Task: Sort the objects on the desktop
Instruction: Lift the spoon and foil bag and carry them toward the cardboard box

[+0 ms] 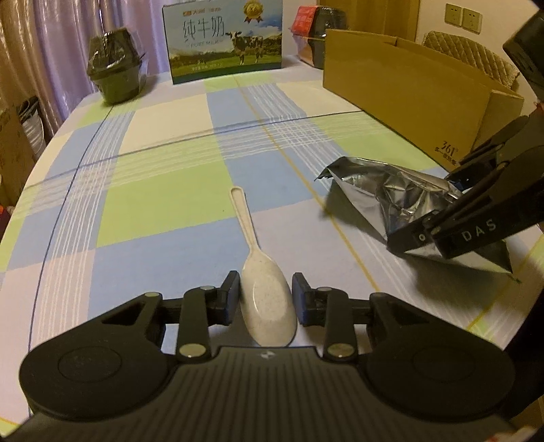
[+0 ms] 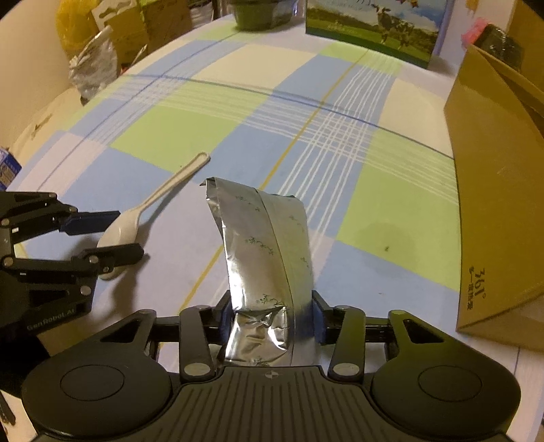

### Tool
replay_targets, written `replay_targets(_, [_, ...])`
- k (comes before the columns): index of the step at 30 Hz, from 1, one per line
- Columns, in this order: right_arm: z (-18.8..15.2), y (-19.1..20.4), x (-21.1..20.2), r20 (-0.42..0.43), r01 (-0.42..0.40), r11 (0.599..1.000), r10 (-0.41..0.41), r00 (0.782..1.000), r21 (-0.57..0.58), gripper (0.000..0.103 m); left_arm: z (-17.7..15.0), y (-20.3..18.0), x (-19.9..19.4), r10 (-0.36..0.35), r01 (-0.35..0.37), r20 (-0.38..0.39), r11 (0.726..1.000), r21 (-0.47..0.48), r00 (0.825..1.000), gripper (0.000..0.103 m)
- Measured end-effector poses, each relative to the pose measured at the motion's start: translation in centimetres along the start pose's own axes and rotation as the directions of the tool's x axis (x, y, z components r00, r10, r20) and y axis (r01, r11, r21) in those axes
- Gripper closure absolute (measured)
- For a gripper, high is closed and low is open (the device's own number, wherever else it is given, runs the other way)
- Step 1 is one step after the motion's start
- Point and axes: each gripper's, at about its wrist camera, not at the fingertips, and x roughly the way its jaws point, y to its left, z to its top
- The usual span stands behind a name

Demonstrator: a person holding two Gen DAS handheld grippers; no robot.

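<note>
Checked tablecloth (image 1: 163, 190) in blue, green, white covers table. Milk carton box (image 1: 222, 40) with cow picture stands at far edge. Purple curtain (image 1: 51, 40) behind. Wall sockets (image 1: 463, 17) at upper right. Plastic bags (image 2: 91, 64) piled off table's left side.

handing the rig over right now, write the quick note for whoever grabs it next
Left gripper: jaws either side of the bowl of the white spoon, which appears to lie on the tablecloth. The left pad looks to touch it; a small gap shows at the right, so not clamped.
Right gripper: shut on the silver foil pouch, pinched at its lower end.
The open cardboard box stands to the right, the milk carton and a black wrapped pot at the far edge.
Done: pouch gripped. Left: close on the spoon, then put both where they belong; nothing visibly sorted yet.
</note>
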Motion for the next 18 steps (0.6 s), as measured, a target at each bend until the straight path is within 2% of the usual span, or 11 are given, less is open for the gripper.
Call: replay_targets(18, [-1.0,-0.3,-2.7,0.082,-0.011,0.997,0.005,0.997,0.076,0.063,0.1,-0.1,-1.5,-0.015,0.016,0.056,1.0,-0.019,0.998,0.076])
